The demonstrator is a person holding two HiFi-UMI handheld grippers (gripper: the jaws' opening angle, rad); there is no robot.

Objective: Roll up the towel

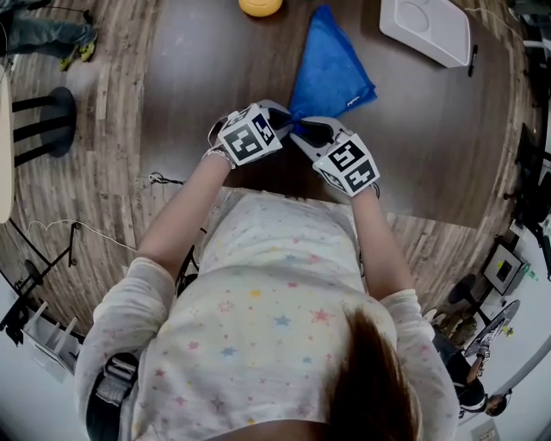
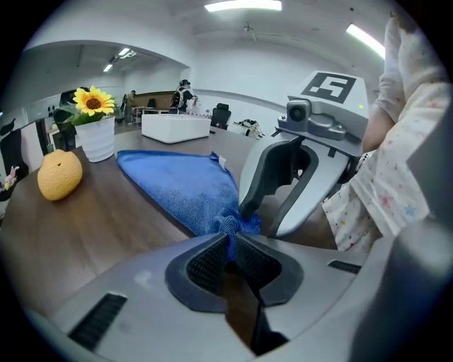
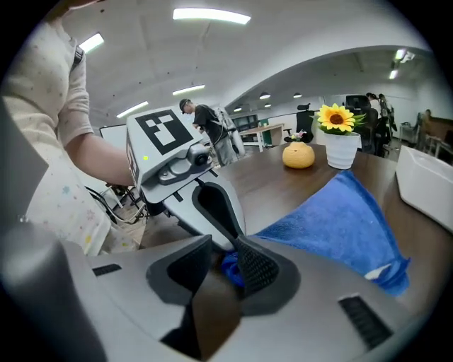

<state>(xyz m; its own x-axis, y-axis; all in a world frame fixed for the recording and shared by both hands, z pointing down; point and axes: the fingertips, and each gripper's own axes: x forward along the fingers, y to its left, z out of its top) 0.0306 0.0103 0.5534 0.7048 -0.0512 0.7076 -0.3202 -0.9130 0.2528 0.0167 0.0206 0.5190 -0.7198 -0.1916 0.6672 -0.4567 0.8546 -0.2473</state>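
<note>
A blue towel (image 1: 331, 73) lies folded to a triangle on the dark table (image 1: 189, 103), its near corner pointing at me. Both grippers meet at that corner. My left gripper (image 1: 288, 116) is shut on it: in the left gripper view the pads (image 2: 212, 265) pinch a bunched tip of the towel (image 2: 184, 187). My right gripper (image 1: 299, 131) comes from the right and grips the same corner; in the right gripper view blue cloth (image 3: 230, 265) sits pressed between its pads, and the rest of the towel (image 3: 347, 219) spreads away to the right.
An orange fruit (image 1: 260, 5) lies at the table's far edge, beside a white pot with a sunflower (image 2: 95, 134). A white tray (image 1: 428, 27) stands at the far right. The table's near edge is just under my hands, over a wooden floor.
</note>
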